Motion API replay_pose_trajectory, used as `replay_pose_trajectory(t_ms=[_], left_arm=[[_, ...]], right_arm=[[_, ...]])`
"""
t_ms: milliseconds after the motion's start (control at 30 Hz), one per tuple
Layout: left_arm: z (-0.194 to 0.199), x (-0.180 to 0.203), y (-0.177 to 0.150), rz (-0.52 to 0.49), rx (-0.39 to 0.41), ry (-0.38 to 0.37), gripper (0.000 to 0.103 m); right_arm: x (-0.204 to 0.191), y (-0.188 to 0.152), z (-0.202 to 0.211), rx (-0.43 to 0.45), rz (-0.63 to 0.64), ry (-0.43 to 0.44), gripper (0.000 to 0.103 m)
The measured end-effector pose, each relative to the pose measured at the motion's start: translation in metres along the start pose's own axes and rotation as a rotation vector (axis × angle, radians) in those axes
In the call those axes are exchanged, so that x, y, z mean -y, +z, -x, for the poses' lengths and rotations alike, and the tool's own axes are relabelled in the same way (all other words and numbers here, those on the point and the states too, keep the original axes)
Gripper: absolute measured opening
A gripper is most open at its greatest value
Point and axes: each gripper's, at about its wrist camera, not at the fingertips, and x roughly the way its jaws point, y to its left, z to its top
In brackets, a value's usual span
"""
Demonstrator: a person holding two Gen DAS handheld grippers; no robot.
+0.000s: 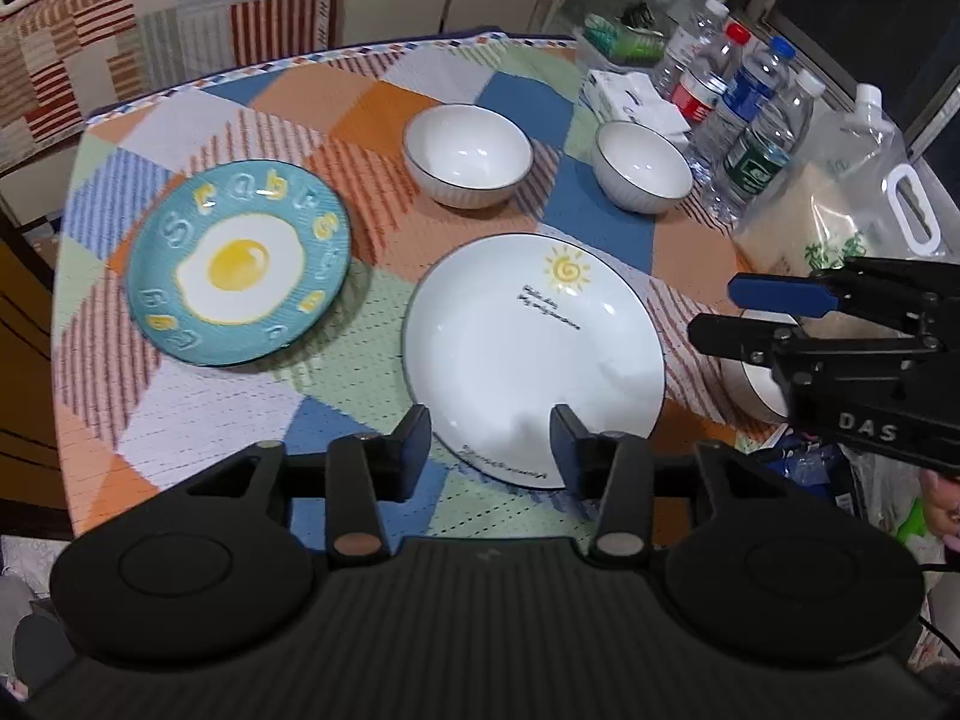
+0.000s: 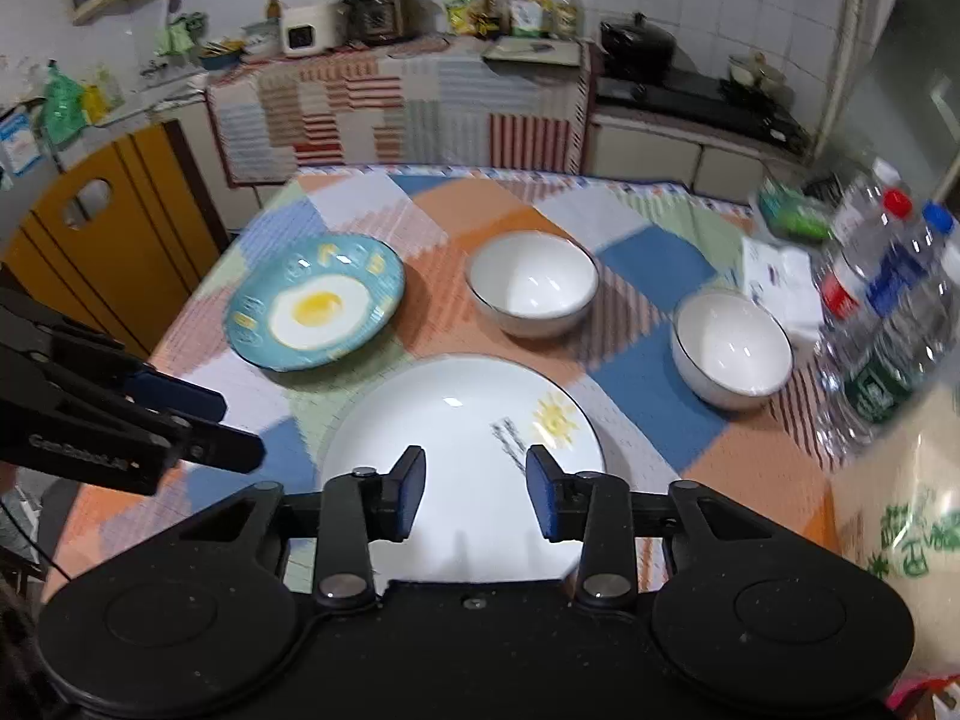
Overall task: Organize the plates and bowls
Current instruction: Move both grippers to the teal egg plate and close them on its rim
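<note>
A white plate with a sun drawing lies at the near middle of the checked tablecloth. Left of it lies a teal plate with a fried-egg picture. Two white bowls stand behind them, one in the middle and one to the right. A third white bowl shows partly under my right gripper. My left gripper hangs open above the white plate's near left rim. My right gripper hangs open above the plate's near edge, holding nothing.
Several water bottles, a white paper packet and a large clear bag of rice crowd the table's right side. A cloth-covered counter stands beyond the table, and a yellow wooden panel stands to its left.
</note>
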Motion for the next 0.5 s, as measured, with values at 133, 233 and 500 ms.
replay_pose_trajectory(t_ms=[133, 233, 500], left_arm=[[0.013, -0.011, -0.001, -0.003, -0.015, 0.030, 0.063], [0.024, -0.024, -0.001, -0.011, -0.018, 0.072, 0.073], [0.033, -0.075, 0.020, 0.015, 0.016, 0.269, 0.086]], right_arm=[[-0.022, 0.020, 0.012, -0.021, 0.068, -0.003, 0.044], [-0.035, 0.039, 0.017, -0.030, 0.137, 0.041, 0.050], [-0.057, 0.081, -0.021, -0.092, 0.239, 0.080, 0.065]])
